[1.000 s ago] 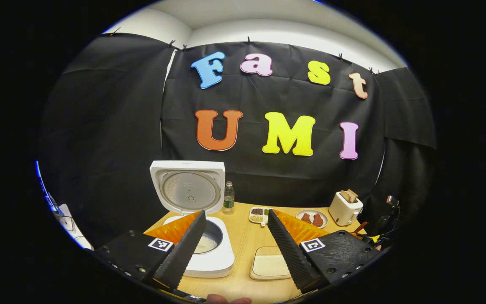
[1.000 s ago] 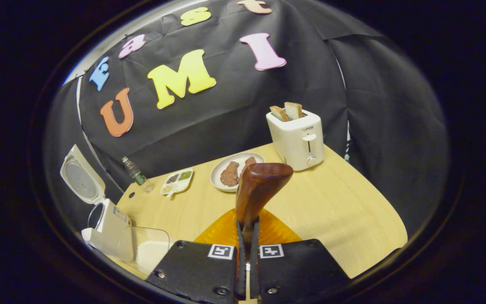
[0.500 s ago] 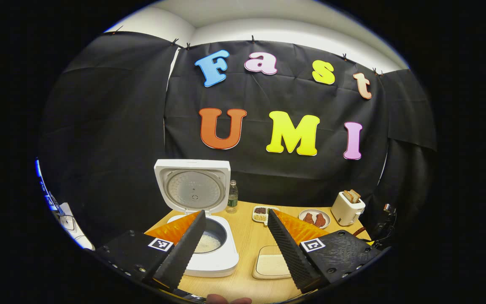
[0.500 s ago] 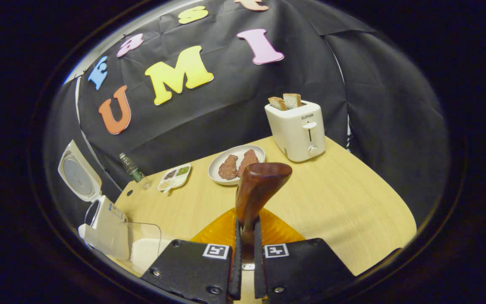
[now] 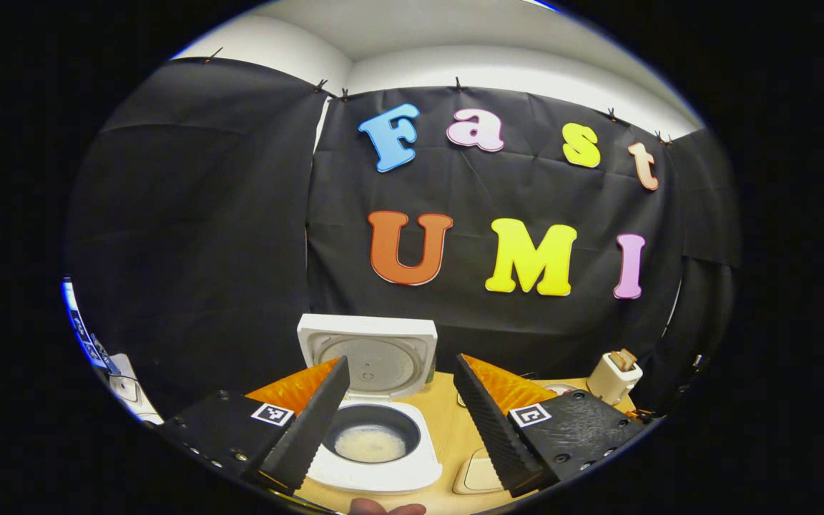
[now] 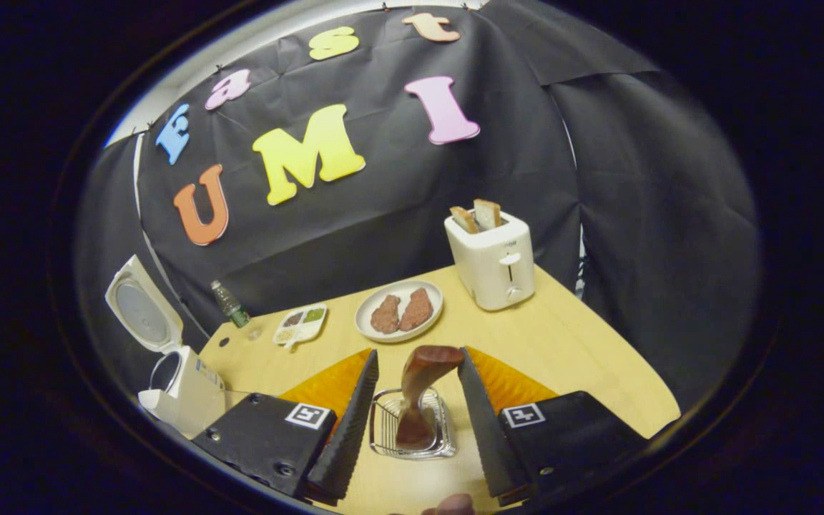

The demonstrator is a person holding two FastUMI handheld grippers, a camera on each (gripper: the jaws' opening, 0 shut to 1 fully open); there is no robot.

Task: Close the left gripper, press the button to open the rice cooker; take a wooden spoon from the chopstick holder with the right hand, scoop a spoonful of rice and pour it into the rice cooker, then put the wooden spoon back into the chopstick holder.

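Right gripper (image 6: 415, 422) fingers spread apart, released, with the brown wooden spoon (image 6: 419, 390) standing free between them in the wire chopstick holder (image 6: 412, 429) near the front edge of the light wooden desk (image 6: 584, 357). Left gripper (image 5: 401, 411) fingers also spread wide, grasping nothing, above the white square rice cooker (image 5: 376, 447) at the desk's left edge, lid up, rice in the pot. White toaster (image 6: 491, 257) with bread at the far right corner, white round plate (image 6: 399, 311) with two brown patties beside it.
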